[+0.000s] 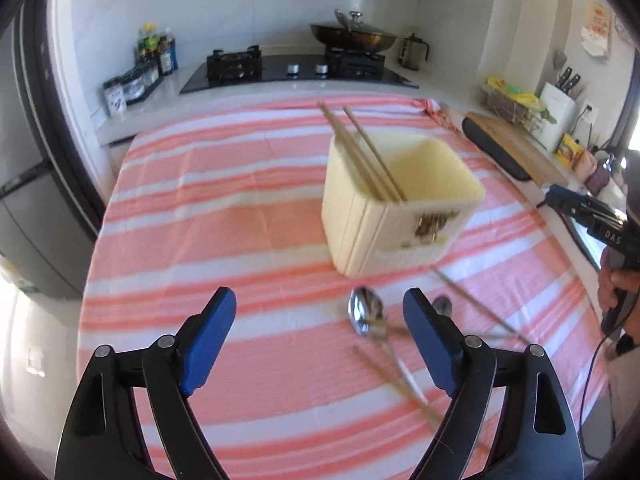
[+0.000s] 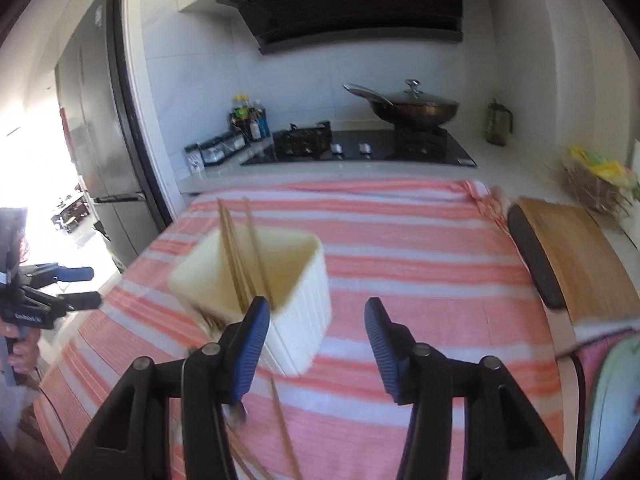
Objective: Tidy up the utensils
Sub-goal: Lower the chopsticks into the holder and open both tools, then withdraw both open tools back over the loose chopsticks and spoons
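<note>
- A cream, ribbed utensil holder (image 1: 400, 208) stands about mid-table on the pink-and-white striped cloth (image 1: 240, 216); a few wooden chopsticks (image 1: 366, 156) lean inside it, tips sticking out past the rim toward the stove.
- On the cloth just in front of the holder lie two metal spoons (image 1: 366, 314) and several loose chopsticks (image 1: 400, 376), crossed over one another (motion blur smears the details).
- The left gripper (image 1: 320, 336) hovers above the cloth with its blue fingers (image 1: 212, 328) spread wide, nothing between them; the spoons lie beside its right finger.
- The right gripper (image 2: 316, 344) has its fingers apart at a moderate gap, also empty, with the holder just beyond its left finger.
- Behind the table: a gas stove (image 1: 296, 70) with a lidded wok (image 1: 354, 36); a wooden cutting board (image 2: 576, 256) lies at the right.
</note>
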### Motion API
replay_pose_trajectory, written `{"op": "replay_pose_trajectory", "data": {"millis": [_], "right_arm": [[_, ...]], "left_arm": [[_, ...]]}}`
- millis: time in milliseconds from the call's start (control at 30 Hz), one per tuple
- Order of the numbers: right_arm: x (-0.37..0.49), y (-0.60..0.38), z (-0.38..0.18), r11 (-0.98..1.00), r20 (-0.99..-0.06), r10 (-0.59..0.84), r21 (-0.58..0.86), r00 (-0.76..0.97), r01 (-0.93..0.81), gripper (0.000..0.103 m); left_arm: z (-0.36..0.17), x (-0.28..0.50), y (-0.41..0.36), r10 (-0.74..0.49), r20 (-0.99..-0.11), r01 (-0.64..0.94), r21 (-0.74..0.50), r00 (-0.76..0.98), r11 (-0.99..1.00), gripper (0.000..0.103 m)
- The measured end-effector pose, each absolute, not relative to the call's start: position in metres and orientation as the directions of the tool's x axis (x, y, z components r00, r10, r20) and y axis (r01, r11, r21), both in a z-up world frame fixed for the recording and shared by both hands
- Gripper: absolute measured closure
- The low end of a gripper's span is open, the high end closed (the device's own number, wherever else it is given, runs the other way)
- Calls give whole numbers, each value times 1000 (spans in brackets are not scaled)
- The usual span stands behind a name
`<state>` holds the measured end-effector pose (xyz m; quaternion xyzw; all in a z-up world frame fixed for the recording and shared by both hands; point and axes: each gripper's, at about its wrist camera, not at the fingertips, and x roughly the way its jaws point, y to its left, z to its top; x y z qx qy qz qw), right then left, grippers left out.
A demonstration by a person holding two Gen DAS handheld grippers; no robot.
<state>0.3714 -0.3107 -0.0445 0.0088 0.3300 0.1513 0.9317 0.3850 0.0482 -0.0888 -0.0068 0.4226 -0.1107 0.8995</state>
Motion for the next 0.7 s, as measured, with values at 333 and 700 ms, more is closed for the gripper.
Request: {"op": "replay_pose_trajectory", "data": {"millis": [333, 700], "right_arm": [[273, -387, -170, 997, -785, 73, 74, 616, -23, 52], [262, -383, -184, 995, -775, 76, 96, 627, -2, 52]], "left_arm": [[-200, 328, 78, -79, -791, -84, -162, 607, 983, 16], [-215, 335, 70, -9, -780, -115, -104, 625, 988, 15]]}}
